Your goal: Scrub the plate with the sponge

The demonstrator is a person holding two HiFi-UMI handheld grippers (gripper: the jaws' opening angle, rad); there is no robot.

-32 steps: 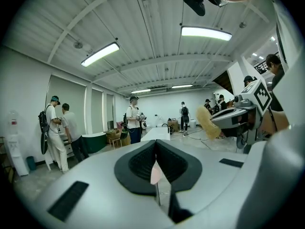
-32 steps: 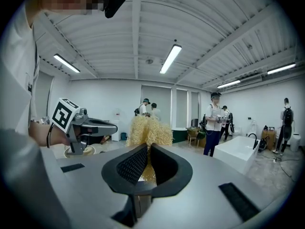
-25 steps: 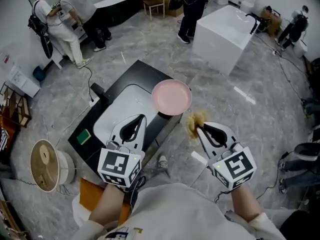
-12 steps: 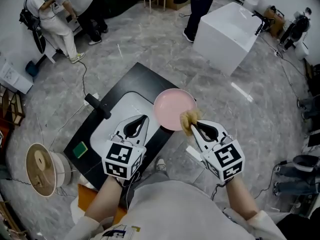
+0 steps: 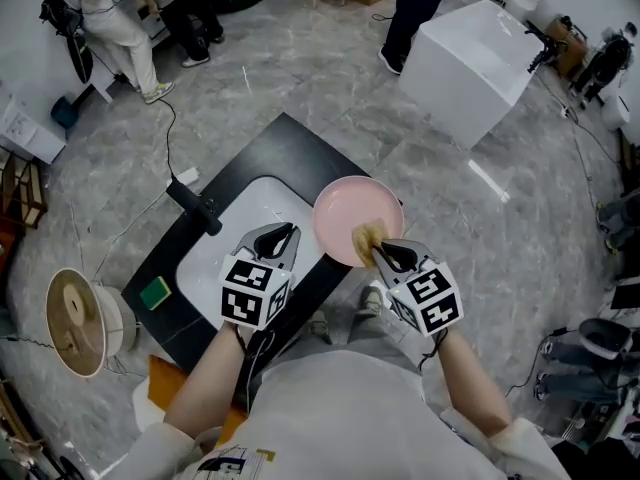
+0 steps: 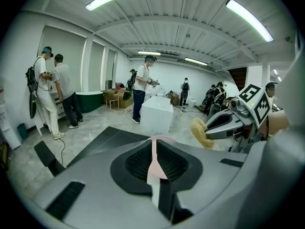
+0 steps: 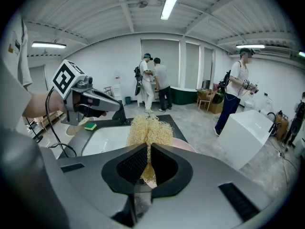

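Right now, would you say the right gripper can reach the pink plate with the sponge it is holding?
Probably yes. The right gripper, shut on the yellow sponge, sits over the near rim of the pink plate in the head view, with nothing between them. The left gripper stands off to the side.

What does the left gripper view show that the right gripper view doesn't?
Only the left gripper view: the right gripper from outside, jaws shut on the yellow sponge. Only the right gripper view: the left gripper, a green sponge on the counter, and the white basin. Both: the pink plate beyond the jaws, the yellow sponge, the white block, and people in the background.
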